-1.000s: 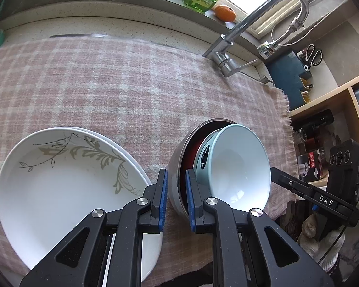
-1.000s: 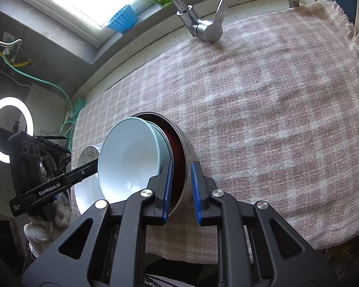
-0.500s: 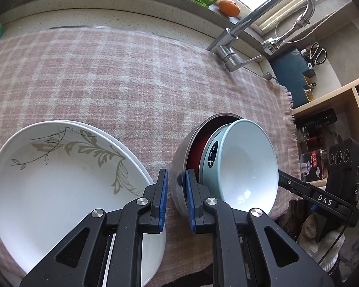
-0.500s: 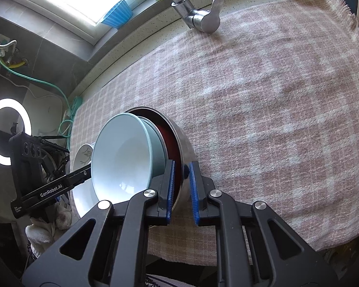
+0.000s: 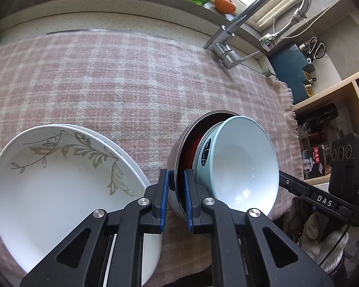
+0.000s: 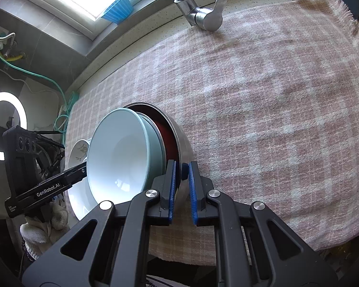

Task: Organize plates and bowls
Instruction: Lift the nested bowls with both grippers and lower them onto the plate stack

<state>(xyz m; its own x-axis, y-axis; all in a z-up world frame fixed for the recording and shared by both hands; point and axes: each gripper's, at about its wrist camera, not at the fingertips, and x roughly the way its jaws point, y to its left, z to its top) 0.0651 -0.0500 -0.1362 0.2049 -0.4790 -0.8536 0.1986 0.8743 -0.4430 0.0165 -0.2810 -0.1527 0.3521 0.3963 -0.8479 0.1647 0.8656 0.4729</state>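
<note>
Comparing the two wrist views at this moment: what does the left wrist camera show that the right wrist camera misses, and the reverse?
Left only: the orange on the sill, scissors, wooden shelf.
Right only: the ring light, green hose.
Both: checked cloth, faucet, leaf-patterned plate, and the pale blue bowl nested in the steel bowl, whose rim each gripper clamps from opposite sides.

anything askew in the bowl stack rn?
Yes. The pale blue bowl sits tilted inside the steel bowl, not nested flat, with a red bowl between them. The left gripper and right gripper each pinch the steel rim. The leaf-pattern plates look fine.
</note>
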